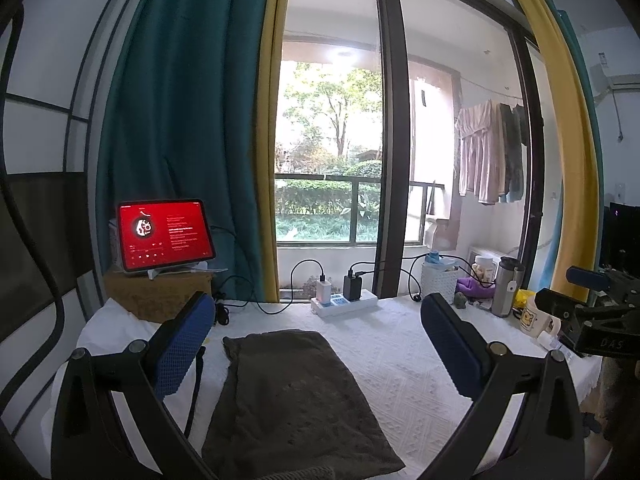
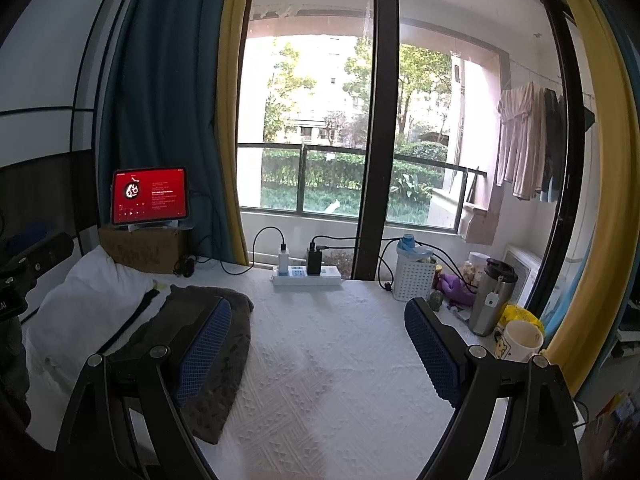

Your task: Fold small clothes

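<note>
both tools are spread wide with nothing in them right now. our left tool [image 1: 316,344] hangs right over the dark brown cloth [image 1: 296,404], which sits between its fingers and a bit below. from our right tool [image 2: 318,348] the same cloth [image 2: 216,360] is off to the left, under the left finger. it lies as a long flat strip on the white tabletop [image 2: 332,380], so we'd guess it's been folded lengthwise already and still needs at least one end-to-end fold. the power strip [image 2: 306,274] and mug [image 2: 518,340] sit further out.
</note>
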A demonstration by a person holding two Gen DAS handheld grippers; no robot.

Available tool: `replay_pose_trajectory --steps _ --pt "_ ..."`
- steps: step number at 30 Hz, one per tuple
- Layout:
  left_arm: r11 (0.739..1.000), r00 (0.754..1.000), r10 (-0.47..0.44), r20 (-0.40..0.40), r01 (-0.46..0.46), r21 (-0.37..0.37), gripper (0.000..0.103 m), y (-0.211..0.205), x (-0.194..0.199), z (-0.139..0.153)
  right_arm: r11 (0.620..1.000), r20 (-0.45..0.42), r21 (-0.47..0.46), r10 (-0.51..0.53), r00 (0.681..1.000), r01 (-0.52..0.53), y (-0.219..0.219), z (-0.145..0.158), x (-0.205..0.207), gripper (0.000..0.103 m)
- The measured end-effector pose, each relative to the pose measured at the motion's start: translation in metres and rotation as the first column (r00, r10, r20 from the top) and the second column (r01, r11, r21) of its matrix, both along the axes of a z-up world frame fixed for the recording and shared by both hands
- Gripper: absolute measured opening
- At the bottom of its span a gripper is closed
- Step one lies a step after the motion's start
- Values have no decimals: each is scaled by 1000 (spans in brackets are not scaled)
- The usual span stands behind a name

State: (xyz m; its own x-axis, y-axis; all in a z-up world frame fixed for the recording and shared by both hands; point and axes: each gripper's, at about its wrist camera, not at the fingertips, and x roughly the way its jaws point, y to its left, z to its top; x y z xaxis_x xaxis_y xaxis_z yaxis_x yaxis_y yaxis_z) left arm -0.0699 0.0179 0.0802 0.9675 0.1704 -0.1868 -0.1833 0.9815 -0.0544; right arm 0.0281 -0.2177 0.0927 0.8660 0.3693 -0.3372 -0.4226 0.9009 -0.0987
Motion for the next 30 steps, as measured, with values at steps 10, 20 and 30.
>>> replay_pose_trajectory --steps 10,20,30 --pt "1000 1000 -4 -4 4 -1 102 -1 0 0 1000 1 -2 -1 1000 1 -1 -1 -1 90" --pt "1000 1000 -14 -8 14 2 102 -4 2 0 1000 -1 -2 -4 1000 4 -2 -2 -1 90" --pt "1000 1000 -11 -12 11 5 102 -4 3 0 1000 -4 -3 -4 1000 4 -3 -3 -1 90"
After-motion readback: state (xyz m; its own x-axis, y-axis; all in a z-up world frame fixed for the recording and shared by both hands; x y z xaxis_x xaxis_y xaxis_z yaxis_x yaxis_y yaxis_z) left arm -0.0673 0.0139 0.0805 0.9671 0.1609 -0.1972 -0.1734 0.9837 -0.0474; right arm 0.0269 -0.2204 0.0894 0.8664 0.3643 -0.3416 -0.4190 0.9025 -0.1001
